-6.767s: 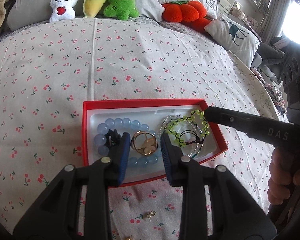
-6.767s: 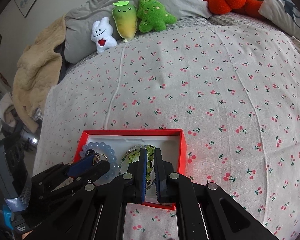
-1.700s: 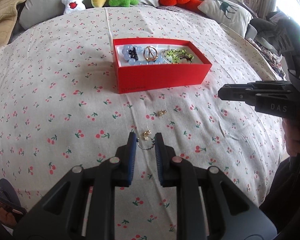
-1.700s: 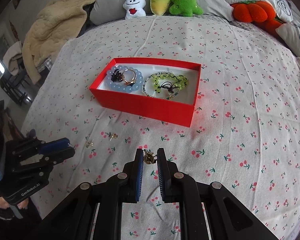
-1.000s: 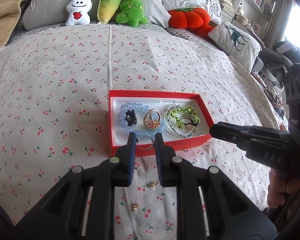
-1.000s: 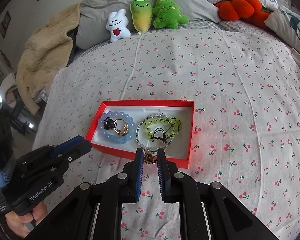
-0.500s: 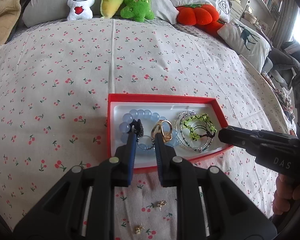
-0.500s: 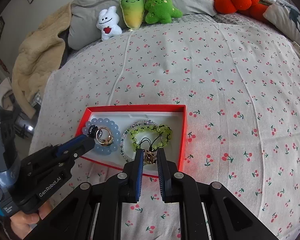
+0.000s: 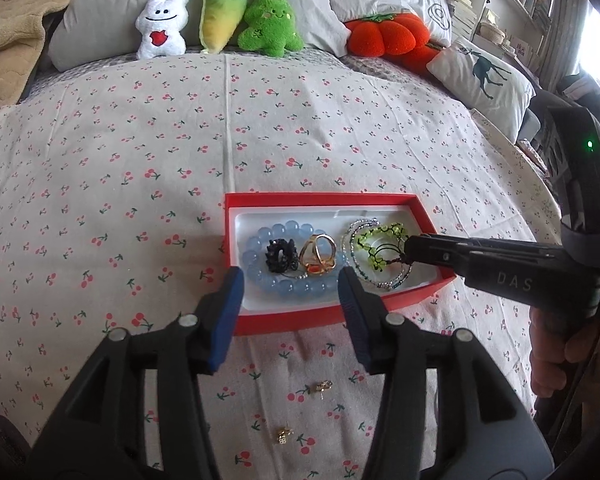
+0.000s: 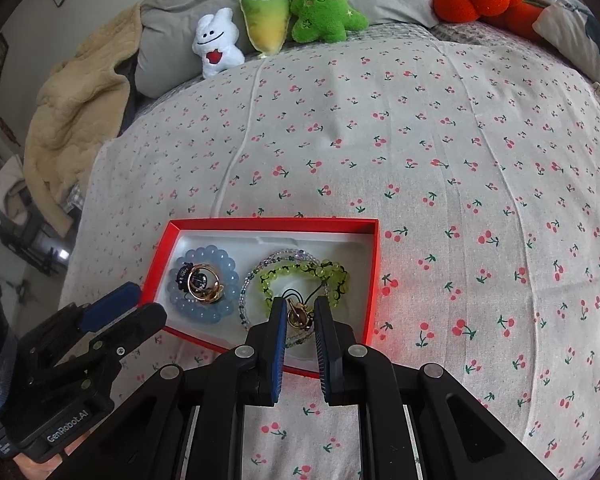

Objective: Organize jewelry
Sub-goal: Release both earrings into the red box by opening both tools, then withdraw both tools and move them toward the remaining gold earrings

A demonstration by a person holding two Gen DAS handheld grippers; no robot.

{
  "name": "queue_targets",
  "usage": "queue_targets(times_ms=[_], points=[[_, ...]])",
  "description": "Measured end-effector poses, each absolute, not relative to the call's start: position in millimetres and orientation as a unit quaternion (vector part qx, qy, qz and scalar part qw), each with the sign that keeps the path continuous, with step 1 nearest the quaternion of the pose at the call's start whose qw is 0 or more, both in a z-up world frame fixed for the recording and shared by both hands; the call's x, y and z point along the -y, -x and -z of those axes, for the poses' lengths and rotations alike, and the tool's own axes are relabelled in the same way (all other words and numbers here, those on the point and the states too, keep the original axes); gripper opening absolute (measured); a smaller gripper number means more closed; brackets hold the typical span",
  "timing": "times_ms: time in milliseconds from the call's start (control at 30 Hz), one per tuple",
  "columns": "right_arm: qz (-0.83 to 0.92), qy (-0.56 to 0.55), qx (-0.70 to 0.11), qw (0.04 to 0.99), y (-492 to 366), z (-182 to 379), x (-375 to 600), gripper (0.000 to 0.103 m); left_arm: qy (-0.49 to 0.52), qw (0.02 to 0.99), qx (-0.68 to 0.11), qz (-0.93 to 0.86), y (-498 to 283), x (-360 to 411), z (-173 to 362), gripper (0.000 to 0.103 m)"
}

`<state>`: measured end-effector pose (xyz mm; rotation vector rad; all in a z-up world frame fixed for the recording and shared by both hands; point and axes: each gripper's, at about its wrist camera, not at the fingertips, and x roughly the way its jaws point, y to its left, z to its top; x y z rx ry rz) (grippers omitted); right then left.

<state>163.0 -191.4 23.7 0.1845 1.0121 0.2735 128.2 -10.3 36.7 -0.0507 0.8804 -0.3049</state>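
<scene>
The left gripper (image 9: pixel 290 280) is held with fingers spread wide, empty, over the blue bead bracelet (image 9: pixel 296 286) in the red box (image 9: pixel 300 322). A gold earring (image 10: pixel 298 316) is seen between the right gripper (image 10: pixel 300 314) fingers, slightly parted; contact cannot be told.

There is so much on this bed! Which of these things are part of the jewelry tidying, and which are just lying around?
Part of the job:
red box
blue bead bracelet
green bead bracelet
gold ring
black ring
two small gold pieces on the sheet
left gripper
right gripper

Just lying about:
white bunny plush
radish plush
green tree plush
orange pumpkin cushion
deer pillow
</scene>
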Motion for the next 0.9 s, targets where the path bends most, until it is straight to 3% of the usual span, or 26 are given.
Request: queue_targets(times_ms=[767, 867, 900], points=[[-0.112, -0.083, -0.487, 0.862, -167, -34, 187, 0.019, -0.007, 0.868, -0.488, 0.090, -104, -7, -21, 0.079], [-0.112, -0.071, -0.486, 0.864, -155, -39, 190, 0.026, -0.012, 0.865, -0.494, 0.089, -96, -6, -20, 0.081], [-0.112, -0.069, -0.485, 0.864, -150, -40, 192, 0.037, -0.014, 0.864, -0.495, 0.087, -93, -6, -19, 0.081]])
